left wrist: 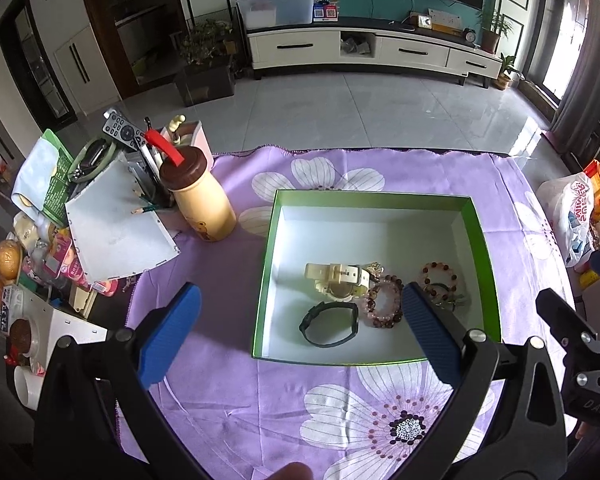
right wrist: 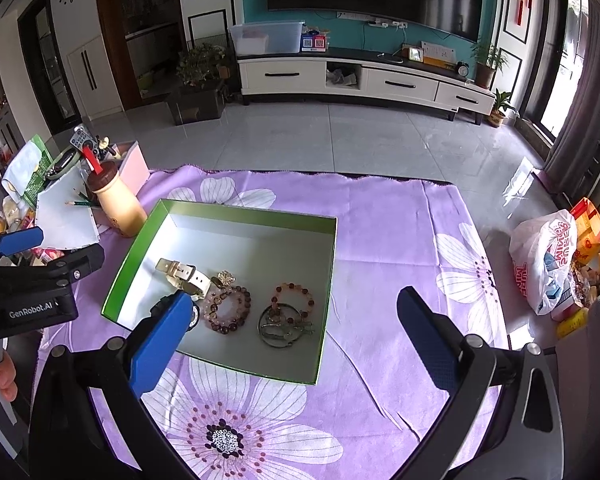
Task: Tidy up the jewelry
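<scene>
Your jewelry all sits inside the open green cardboard box with the white floor [left wrist: 476,240], which rests on the purple flower cloth [left wrist: 228,420] over the table. In the box, toward the near side, you can see a cream watch with a wide strap [left wrist: 338,276], a black band watch [left wrist: 330,324] just in front of it, a pink bead bracelet [left wrist: 384,306] to the right of both, and an orange bead bracelet [right wrist: 294,298] further right, with some dark metal rings and clips [right wrist: 284,330] touching it. A small gold charm [right wrist: 226,278] lies between the cream watch and the pink bead bracelet. Your left tongs [left wrist: 300,328] are wide open and hold nothing; they hang over the near left part of the box, with the black band watch right between the two blue pads. Your right tongs [right wrist: 296,328] are wide open too and hold nothing; the dark metal rings lie between their pads, and the right pad is out past the box's right wall. The black band watch lies flat with its long side running left to right across the box. It looks like everything is already in the box, so your job may be almost done. If you still need to move the black band watch, your left tongs are closer, and I think coming straight down would work best.
</scene>
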The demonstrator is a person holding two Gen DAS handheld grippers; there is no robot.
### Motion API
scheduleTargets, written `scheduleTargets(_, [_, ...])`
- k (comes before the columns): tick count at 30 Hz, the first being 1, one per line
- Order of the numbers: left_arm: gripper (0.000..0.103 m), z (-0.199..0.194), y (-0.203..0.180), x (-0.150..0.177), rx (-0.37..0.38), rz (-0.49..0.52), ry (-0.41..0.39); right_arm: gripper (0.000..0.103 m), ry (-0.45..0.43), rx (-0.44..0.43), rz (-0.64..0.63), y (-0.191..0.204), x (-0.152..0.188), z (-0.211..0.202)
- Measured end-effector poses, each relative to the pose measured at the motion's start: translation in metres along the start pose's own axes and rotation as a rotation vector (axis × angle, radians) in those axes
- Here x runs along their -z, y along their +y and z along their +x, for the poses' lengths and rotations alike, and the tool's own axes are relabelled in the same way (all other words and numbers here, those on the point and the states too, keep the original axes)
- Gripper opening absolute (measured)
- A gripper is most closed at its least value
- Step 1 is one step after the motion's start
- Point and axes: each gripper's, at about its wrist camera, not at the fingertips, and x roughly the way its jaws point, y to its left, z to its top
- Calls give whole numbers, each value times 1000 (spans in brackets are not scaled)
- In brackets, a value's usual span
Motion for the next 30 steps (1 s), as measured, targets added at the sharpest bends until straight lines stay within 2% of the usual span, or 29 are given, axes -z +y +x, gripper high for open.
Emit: scheduleTargets(30, [101, 28, -11, 2, 10, 21, 37, 102, 43, 5, 10, -3, 8, 30])
